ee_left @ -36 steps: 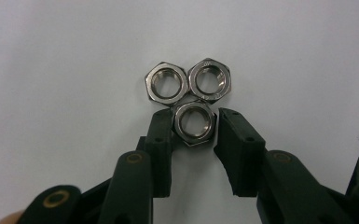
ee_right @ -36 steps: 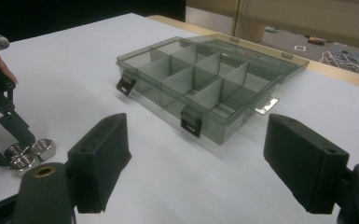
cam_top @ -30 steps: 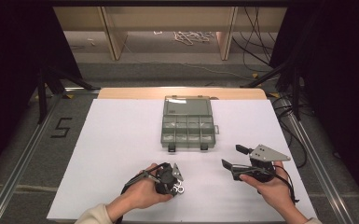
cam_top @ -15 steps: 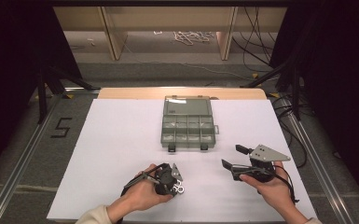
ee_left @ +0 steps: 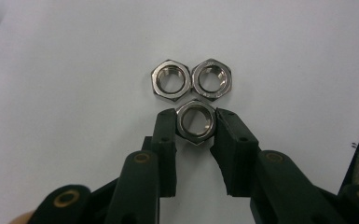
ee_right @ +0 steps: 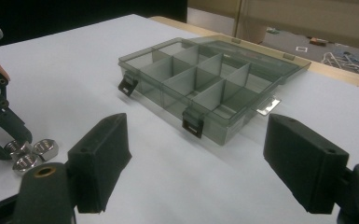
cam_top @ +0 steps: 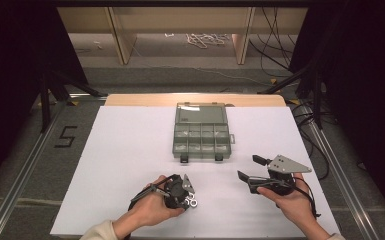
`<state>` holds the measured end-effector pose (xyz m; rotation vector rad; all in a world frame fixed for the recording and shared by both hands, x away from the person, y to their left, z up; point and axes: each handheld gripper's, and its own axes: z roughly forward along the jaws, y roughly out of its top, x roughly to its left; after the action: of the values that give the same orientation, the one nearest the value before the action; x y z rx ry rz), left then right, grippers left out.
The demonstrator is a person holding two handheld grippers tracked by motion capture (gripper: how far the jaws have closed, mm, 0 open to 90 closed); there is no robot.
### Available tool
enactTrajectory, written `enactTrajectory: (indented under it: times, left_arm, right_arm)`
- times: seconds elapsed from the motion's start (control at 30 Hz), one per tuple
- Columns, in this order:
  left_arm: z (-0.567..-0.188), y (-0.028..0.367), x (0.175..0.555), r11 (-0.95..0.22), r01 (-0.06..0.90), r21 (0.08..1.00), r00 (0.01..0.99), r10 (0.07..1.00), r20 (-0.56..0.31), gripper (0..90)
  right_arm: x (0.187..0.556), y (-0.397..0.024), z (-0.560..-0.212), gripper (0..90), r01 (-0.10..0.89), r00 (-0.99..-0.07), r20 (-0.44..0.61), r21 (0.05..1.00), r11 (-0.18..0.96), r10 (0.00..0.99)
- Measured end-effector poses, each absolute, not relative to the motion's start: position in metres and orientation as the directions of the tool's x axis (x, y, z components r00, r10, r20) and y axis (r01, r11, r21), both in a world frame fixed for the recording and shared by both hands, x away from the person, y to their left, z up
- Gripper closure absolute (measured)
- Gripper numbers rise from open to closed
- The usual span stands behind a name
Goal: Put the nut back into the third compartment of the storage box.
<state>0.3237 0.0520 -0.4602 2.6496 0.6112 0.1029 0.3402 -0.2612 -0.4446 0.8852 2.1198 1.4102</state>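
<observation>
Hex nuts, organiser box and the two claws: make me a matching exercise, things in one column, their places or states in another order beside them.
Things:
1. nearest hex nut
2. organiser box
3. right claw
4. two other hex nuts

States:
A. lid open, compartments empty
B. between the left claw's pads
C. side by side on the table, touching
D. jaws wide apart, holding nothing

Pairs: 1-B, 2-A, 3-D, 4-C

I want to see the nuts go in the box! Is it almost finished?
Not yet. The compartment box is open, its compartments looking empty. The left gripper is closed on one nut; two more nuts lie touching it on the table. The right gripper waits open.
</observation>
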Motion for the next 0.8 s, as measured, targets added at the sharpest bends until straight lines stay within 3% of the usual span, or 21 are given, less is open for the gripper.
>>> enactTrajectory:
  times: [0.8]
  left_arm:
    - [-0.445,0.055,0.325,-0.747,0.408,0.525,0.876,0.481,0.005,70.2]
  right_arm:
    - [0.339,-0.262,-0.444,23.0,0.276,-0.699,-0.007,0.920,0.279,0.715]
